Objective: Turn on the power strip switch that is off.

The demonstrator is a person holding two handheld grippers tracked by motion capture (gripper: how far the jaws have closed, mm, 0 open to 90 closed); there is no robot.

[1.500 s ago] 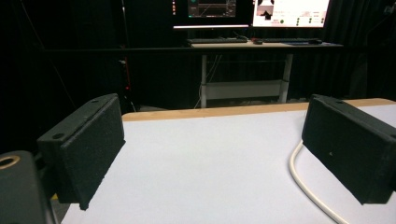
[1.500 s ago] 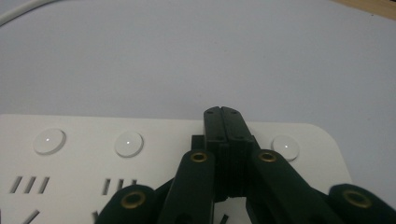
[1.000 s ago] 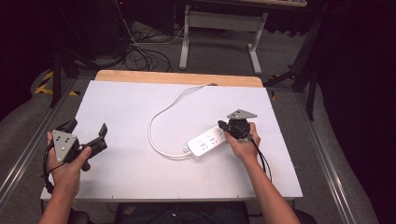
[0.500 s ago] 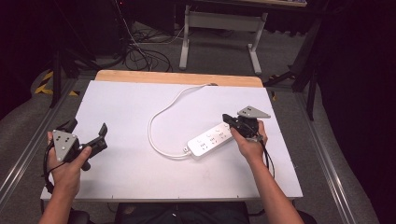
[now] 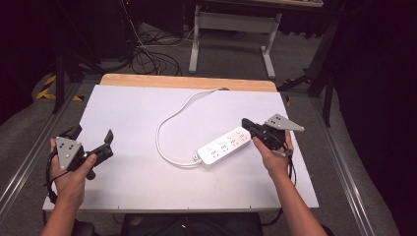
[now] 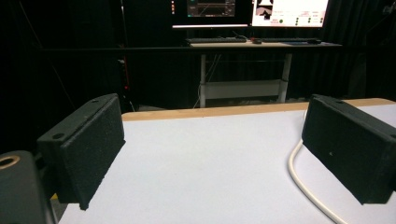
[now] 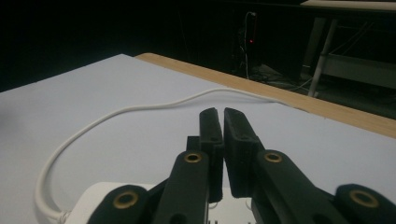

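One white plastic power strip (image 5: 227,146) is lying at an angle on the white table top (image 5: 137,113), right of the middle, with its long white cable (image 5: 169,120) looping away to the left and then running back toward the far wooden edge (image 5: 187,82). The right gripper (image 5: 251,127) is being held at the strip's right end, its jaws brought together with nothing seen between them; in the right gripper view the closed tips (image 7: 223,122) are hanging just above the strip's white casing (image 7: 100,198). Whether they are touching it cannot be told. The left gripper (image 5: 93,142) is being held well apart from the strip, near the table's left edge, with its two black padded jaws spread wide over bare surface; a stretch of the cable (image 6: 306,184) is being seen beside one jaw.

The strip is being judged rigid, fairly light and smooth-sided, so some slipping is to be expected under hard pads. It is best taken across its narrow width, near one end, with the jaws closing on the two long sides. The cable is being judged soft and springy, likely to drag and swing the body when lifted.
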